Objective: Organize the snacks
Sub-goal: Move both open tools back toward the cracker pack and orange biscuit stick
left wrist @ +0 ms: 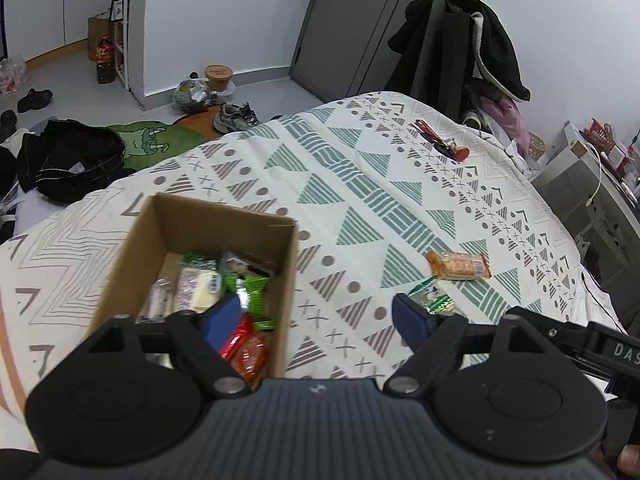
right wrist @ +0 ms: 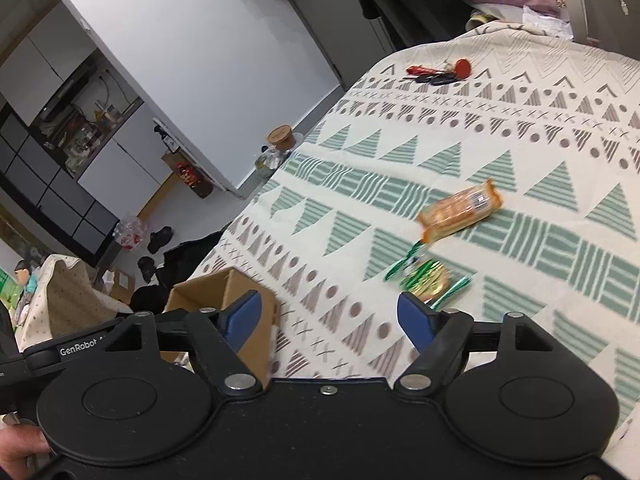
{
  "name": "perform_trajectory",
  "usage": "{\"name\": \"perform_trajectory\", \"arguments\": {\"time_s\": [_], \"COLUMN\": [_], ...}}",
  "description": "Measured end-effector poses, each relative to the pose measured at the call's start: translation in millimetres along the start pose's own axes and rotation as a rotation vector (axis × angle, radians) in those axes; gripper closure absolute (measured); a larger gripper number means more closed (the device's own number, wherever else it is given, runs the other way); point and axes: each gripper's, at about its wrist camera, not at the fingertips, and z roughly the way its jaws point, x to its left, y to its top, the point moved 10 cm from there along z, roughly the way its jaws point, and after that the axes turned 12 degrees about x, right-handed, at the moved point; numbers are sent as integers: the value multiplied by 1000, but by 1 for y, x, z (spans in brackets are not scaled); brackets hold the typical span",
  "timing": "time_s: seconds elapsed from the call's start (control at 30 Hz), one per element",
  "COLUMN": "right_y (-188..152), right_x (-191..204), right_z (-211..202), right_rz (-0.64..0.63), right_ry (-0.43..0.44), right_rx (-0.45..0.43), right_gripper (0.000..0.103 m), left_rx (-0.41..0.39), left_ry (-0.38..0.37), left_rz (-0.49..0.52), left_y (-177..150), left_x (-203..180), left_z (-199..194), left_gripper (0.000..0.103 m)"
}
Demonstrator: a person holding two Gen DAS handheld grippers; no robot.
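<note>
The left claw (left wrist: 316, 320) is standing wide open with nothing between its blue fingers, one finger hanging over the cardboard box (left wrist: 224, 216) and the other over the patterned bedspread (left wrist: 360, 184). The box is sitting on the bed, holding several wrapped snacks (left wrist: 208, 288) in green, white and red packets. The right claw (right wrist: 330, 316) is also gaping wide and gripping nothing, hovering just beside the box's corner (right wrist: 224, 288). Two snacks are lying loose on the bedspread to the right of the box: an orange cracker pack (right wrist: 460, 210) and, nearer the claws, a green-wrapped snack (right wrist: 428, 278). A bunch of keys (right wrist: 438, 72) is resting well apart near the bed's far edge.
</note>
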Motion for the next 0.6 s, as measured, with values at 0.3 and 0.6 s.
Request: {"name": "perform_trajectory", "arguments": {"time_s": [0.3, 0.6], "right_y": [23, 33], "right_x": [-34, -70], "right_z": [-3, 11], "right_rz": [-6, 25], "right_ry": [-18, 20], "right_rx": [1, -8], "right_gripper": [27, 27], "left_rx": [35, 49], "left_ry": [-32, -23], "left_rz": [-6, 13], "left_y": [5, 5], "left_x": [-35, -73], "left_z": [24, 54], "left_gripper": [16, 16]}}
